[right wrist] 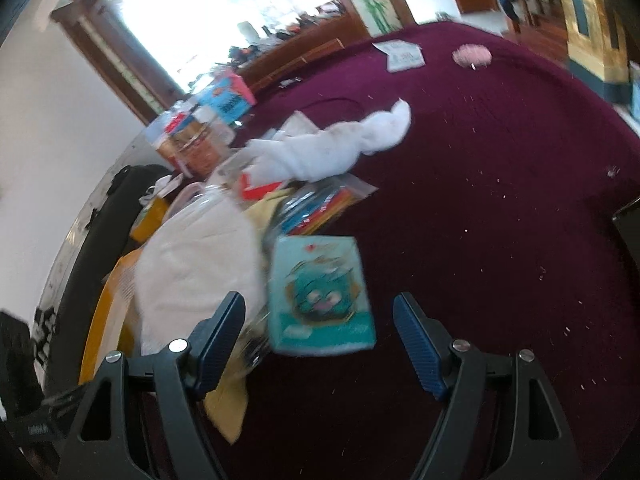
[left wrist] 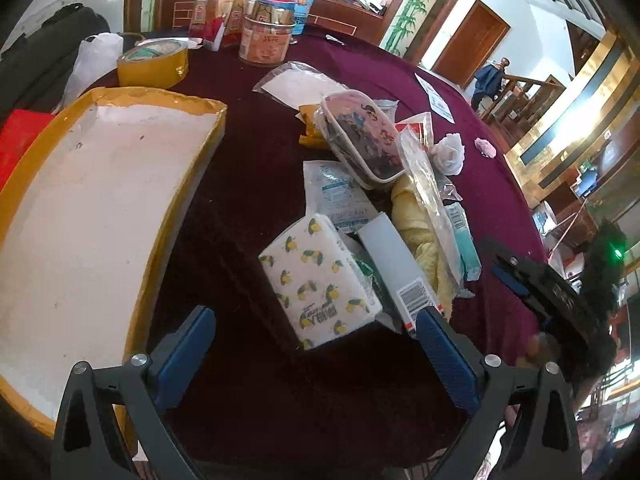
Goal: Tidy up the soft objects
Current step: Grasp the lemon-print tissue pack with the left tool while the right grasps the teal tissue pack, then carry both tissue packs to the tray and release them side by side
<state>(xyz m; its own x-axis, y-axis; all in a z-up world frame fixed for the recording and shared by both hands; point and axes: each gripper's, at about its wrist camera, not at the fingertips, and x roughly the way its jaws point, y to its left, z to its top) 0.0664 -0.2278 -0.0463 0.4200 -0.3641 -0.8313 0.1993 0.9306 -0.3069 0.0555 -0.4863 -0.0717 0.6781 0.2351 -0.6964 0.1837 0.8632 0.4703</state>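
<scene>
Left-wrist view: the left gripper [left wrist: 316, 344] hangs over a bench [left wrist: 248, 184] draped in maroon cloth, its jaws spread wide and empty, with a lemon-print tissue pack [left wrist: 320, 280] lying just ahead between the two blue pads. To the left sits a shallow yellow-rimmed tray [left wrist: 192, 184] with a bare white floor. Behind the tissue pack a heap of mixed items rests on the cloth: a desiccant sachet [left wrist: 340, 196], a grey-white box [left wrist: 396, 264] with a barcode, a yellow cloth [left wrist: 416, 220], a long clear bag [left wrist: 428, 184] and a patterned pouch [left wrist: 360, 136] leaning on top. A roll of yellow tape [left wrist: 154, 62] and a clear jar [left wrist: 266, 36] stand farther back. Right-wrist view (motion-blurred): the right gripper [right wrist: 320, 328] likewise has its jaws spread and grips nothing; a teal packet [right wrist: 320, 292] with a cartoon figure lies on the bench between them, apparently untouched. Beside it, left, lies a white padded item [right wrist: 200, 264]; beyond, a white cloth [right wrist: 340, 148] stretches across the heap, and a small pink object [right wrist: 472, 56] sits well apart.
</scene>
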